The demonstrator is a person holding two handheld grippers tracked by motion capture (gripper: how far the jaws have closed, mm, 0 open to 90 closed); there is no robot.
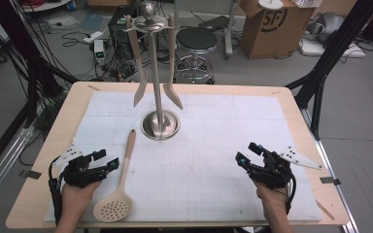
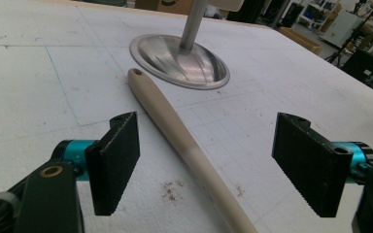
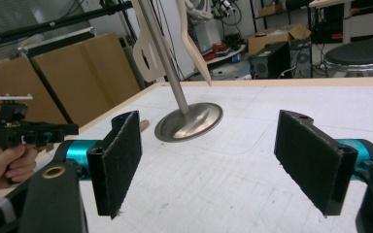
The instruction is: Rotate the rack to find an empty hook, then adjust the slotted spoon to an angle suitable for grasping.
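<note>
Skimmer: the slotted spoon lies flat on the worktop, handle tip pointing at the utensil stand, perforated head on the side away from it.
Left gripper: fingers released, spread either side of the handle, not touching.
Right gripper: fingers released, empty, well apart from the stand.
Handling: likely light, stiff, smooth; mid-handle looks the best grip.
</note>
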